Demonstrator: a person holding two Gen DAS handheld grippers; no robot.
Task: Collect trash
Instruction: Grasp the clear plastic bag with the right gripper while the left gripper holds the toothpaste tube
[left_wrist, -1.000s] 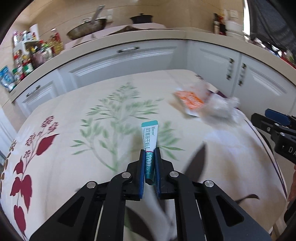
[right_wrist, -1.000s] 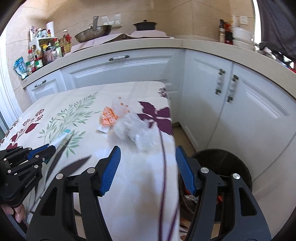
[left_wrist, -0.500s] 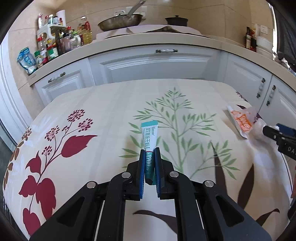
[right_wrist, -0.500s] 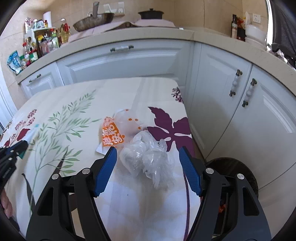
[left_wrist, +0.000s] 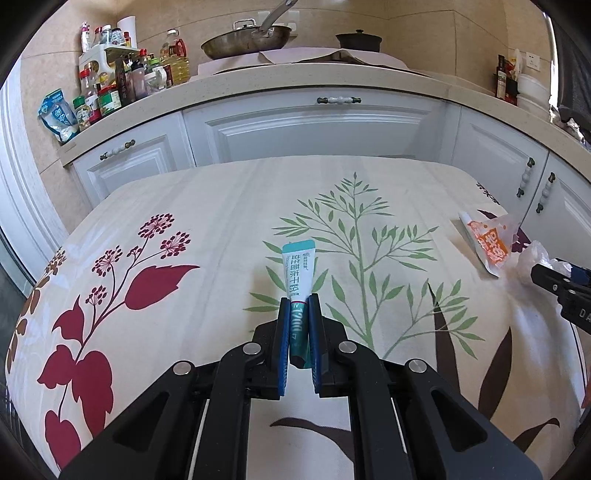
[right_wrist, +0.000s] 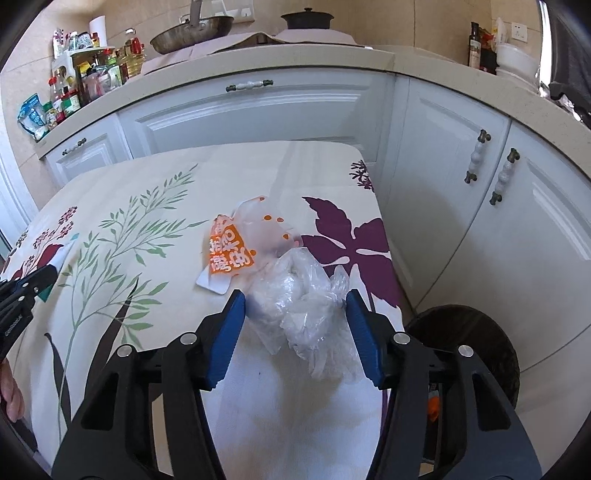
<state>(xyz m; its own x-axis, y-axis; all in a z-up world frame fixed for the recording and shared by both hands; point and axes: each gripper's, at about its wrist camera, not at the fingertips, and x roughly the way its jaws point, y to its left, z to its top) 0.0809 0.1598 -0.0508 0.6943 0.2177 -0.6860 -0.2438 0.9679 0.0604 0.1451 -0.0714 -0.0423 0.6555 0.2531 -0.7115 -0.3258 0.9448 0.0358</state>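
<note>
My left gripper is shut on a teal and white tube and holds it over the floral tablecloth. My right gripper is open, its blue fingers on either side of a crumpled clear plastic bag lying on the cloth. An orange and clear snack wrapper lies just beyond the bag; it also shows in the left wrist view. The left gripper shows at the left edge of the right wrist view.
A dark round trash bin stands on the floor past the table's right edge. White cabinets and a counter with bottles, a pan and a pot lie behind the table.
The right gripper moved forward and down so its open fingers now flank the clear plastic bag. The left gripper swung left, away from the wrapper, still holding the tube.
</note>
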